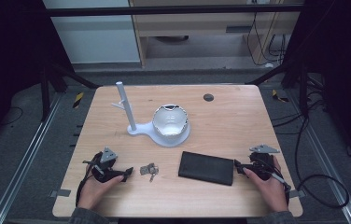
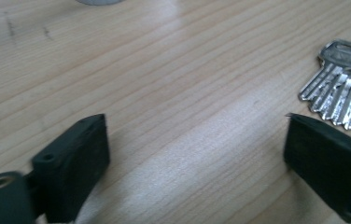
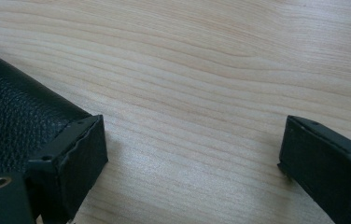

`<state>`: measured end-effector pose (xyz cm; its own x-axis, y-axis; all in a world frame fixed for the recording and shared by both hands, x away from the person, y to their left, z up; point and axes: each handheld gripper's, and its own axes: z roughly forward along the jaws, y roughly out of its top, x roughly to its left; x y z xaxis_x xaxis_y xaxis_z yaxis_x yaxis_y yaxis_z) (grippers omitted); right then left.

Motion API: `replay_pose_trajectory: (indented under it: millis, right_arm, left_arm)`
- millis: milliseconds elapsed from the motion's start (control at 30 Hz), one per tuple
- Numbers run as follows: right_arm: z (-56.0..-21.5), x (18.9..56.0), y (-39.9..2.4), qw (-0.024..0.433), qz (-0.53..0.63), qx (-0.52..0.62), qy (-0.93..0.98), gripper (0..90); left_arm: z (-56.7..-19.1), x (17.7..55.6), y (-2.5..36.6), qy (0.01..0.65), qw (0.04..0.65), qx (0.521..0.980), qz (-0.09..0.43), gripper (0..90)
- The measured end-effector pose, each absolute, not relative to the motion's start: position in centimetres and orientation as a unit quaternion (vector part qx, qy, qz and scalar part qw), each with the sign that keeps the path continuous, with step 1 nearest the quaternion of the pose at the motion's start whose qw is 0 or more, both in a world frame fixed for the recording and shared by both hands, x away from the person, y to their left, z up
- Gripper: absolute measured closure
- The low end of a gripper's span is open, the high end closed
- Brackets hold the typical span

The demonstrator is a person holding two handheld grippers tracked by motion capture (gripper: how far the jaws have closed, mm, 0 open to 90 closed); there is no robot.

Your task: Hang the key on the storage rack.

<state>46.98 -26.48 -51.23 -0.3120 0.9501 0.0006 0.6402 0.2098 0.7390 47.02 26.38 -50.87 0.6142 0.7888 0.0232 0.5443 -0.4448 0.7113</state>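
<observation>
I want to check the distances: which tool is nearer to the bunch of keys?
Left. The left tool lies just left of the keys; the right tool is beyond the black wallet.

Grey floor (image 1: 24, 154) is surrounding the wooden table (image 1: 239, 116); a pale cabinet (image 1: 197, 28) is standing far back, cables (image 1: 318, 182) trailing right.
</observation>
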Motion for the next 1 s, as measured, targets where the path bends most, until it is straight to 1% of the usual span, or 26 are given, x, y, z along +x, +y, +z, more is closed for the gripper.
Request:
replay_pose_trajectory:
  millis: [33, 267, 333, 367, 433, 600, 633, 767, 900, 1000]
  right_arm:
    - [-51.2, 47.0, -26.5, 0.237, 0.327, 0.537, 0.741, 7.7]
    - [-51.2, 46.9, -26.5, 0.234, 0.328, 0.537, 0.741, 7.7]
    - [-51.2, 46.9, -26.5, 0.235, 0.327, 0.536, 0.742, 7.7]
    - [-51.2, 46.8, -26.6, 0.238, 0.326, 0.535, 0.742, 7.7]
    - [-51.2, 46.8, -26.6, 0.238, 0.327, 0.535, 0.742, 7.7]
    - [-51.2, 46.6, -26.7, 0.237, 0.327, 0.537, 0.741, 7.3]
    - [-51.2, 46.5, -26.8, 0.236, 0.326, 0.538, 0.741, 6.7]
    - [-51.2, 46.5, -26.9, 0.236, 0.325, 0.539, 0.740, 5.9]
    - [-51.2, 46.4, -27.0, 0.234, 0.325, 0.539, 0.741, 4.7]
    - [-51.3, 46.4, -27.2, 0.236, 0.322, 0.536, 0.744, 3.6]
  left_arm:
    - [-50.9, 47.0, 26.4, 0.401, 0.342, 0.831, 0.179, 0.0]
    - [-50.8, 46.9, 26.2, 0.405, 0.340, 0.831, 0.175, 0.1]
    - [-50.7, 46.9, 26.2, 0.405, 0.339, 0.831, 0.176, 2.3]
    - [-50.6, 46.8, 26.2, 0.407, 0.337, 0.831, 0.175, 5.2]
    - [-50.4, 46.6, 25.9, 0.405, 0.334, 0.833, 0.176, 5.4]
    - [-49.6, 45.2, 24.5, 0.373, 0.332, 0.848, 0.176, 5.4]
    - [-49.3, 44.8, 24.0, 0.360, 0.340, 0.852, 0.172, 7.4]
    - [-48.8, 44.7, 23.3, 0.349, 0.338, 0.858, 0.166, 10.3]
    - [-47.8, 44.5, 22.0, 0.324, 0.319, 0.876, 0.160, 11.7]
    - [-47.1, 44.5, 21.2, 0.304, 0.298, 0.890, 0.165, 12.1]
